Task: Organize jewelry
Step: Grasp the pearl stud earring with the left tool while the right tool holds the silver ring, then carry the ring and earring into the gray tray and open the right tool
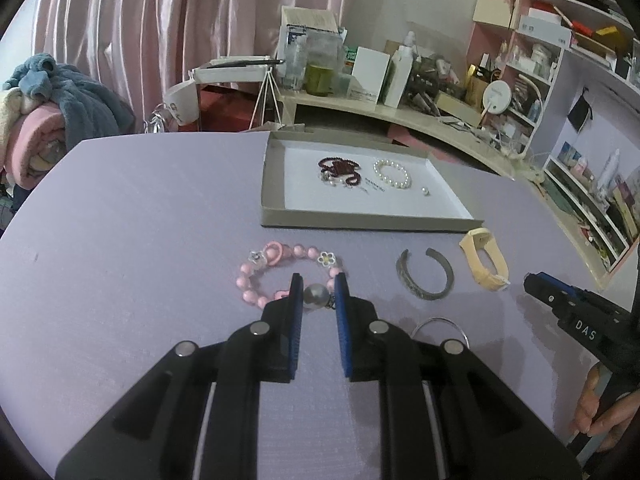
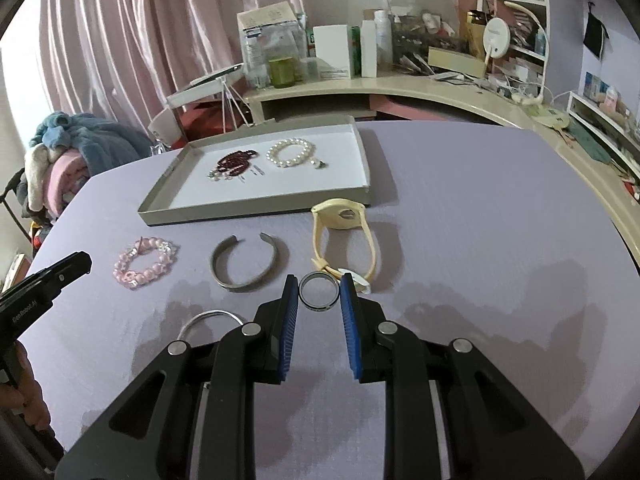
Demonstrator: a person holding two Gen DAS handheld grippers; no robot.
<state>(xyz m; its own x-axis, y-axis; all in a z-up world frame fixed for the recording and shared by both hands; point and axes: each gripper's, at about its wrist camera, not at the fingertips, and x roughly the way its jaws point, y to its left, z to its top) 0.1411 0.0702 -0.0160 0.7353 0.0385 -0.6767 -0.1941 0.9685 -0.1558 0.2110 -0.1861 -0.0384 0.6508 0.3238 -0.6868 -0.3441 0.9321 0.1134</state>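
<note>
Through my left wrist camera, my left gripper [image 1: 318, 286] is clamped on a grey pearl bead [image 1: 314, 295], held above the purple table [image 1: 140, 220]. A pink bead bracelet [image 1: 280, 272] lies right behind the fingertips, between me and the shallow tray [image 1: 360, 222]. To the right lie an open grey cuff [image 1: 426, 278] and a cream watch band [image 1: 486, 258]; a thin silver bangle [image 1: 440, 322] peeks out beside my right finger. The tray already holds dark red beads [image 1: 340, 170] and a white pearl bracelet [image 1: 392, 174], with bare white floor along its near side.

Through my right wrist camera, my right gripper [image 2: 319, 292] pinches a dark metal ring [image 2: 319, 291] on both sides. The watch band [image 2: 344, 236] sits just beyond it, the cuff [image 2: 248, 264] to the left, the tray [image 2: 256, 208] farther back. The table's right half is open up to its curved edge.
</note>
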